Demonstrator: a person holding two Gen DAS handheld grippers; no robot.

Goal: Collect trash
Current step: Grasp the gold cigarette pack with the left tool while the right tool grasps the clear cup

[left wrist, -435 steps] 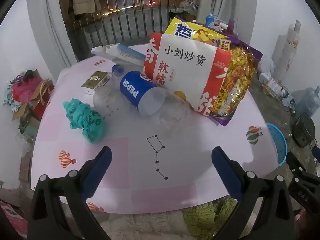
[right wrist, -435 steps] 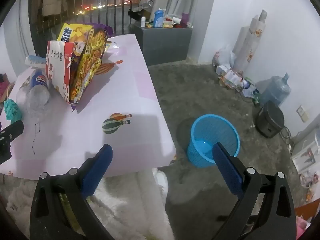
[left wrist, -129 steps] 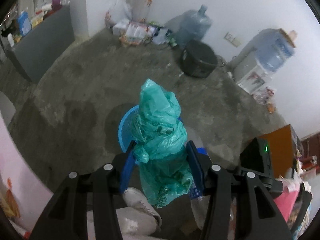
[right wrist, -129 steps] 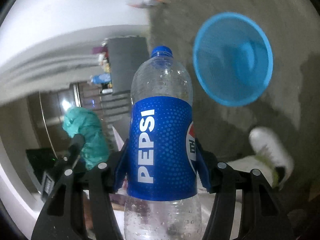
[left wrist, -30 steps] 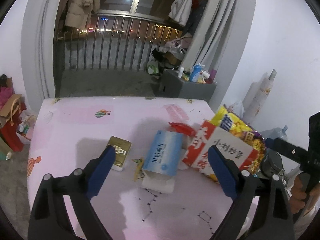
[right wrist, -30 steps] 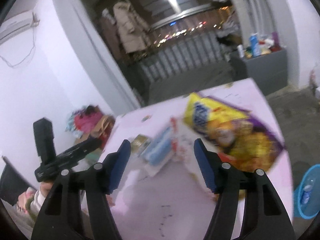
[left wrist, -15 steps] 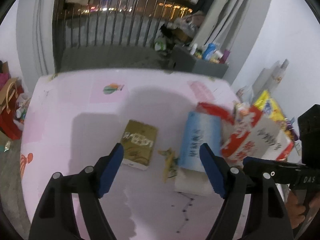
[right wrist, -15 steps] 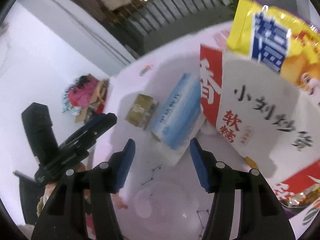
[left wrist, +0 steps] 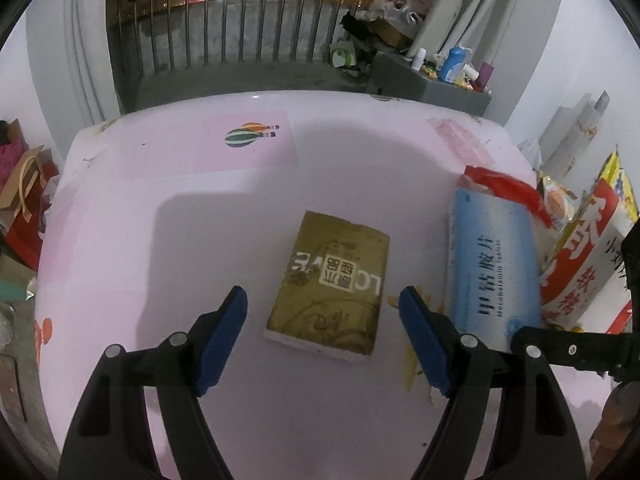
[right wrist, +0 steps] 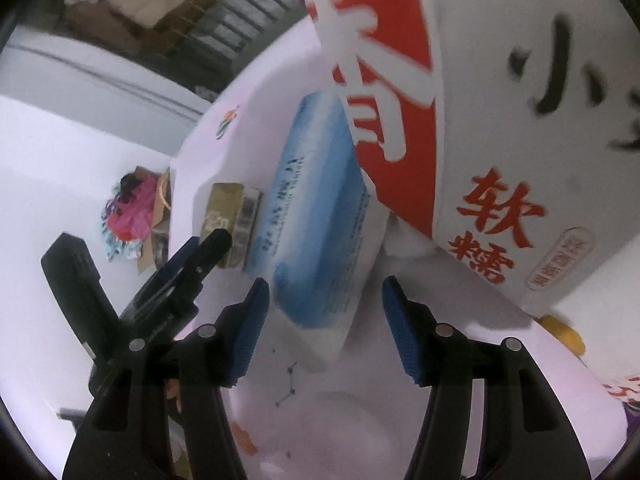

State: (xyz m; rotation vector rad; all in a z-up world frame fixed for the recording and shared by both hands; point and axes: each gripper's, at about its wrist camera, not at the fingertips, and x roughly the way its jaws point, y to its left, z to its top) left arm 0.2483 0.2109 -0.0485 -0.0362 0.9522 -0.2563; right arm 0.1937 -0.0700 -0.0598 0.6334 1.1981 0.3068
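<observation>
A flat gold carton (left wrist: pixel 332 292) lies on the pink tablecloth (left wrist: pixel 200 200). My left gripper (left wrist: pixel 322 298) is low over it, jaws closing, with the carton's near end between the blue pads (left wrist: pixel 224 328), which do not touch it. To its right lies a blue-and-white medicine box (left wrist: pixel 494 264). My right gripper (right wrist: pixel 325 292) straddles the near end of that medicine box (right wrist: pixel 316 232), open, pads clear of it. A red-and-white snack bag (right wrist: pixel 500 120) leans over the box's far end. The gold carton (right wrist: pixel 224 208) and the left gripper (right wrist: pixel 200 252) show at the left of the right wrist view.
A yellow snack bag (left wrist: pixel 622 184) stands behind the red-and-white snack bag (left wrist: pixel 588 264). A yellow scrap (left wrist: pixel 412 364) lies by the medicine box. A grey cabinet with bottles (left wrist: pixel 432 84) and a railing stand beyond the table. Bags (left wrist: pixel 20 200) sit on the floor at left.
Both grippers have come down close to the table. The left one narrowed its jaws around the gold carton. The right one rolled and closed in on the blue-and-white box.
</observation>
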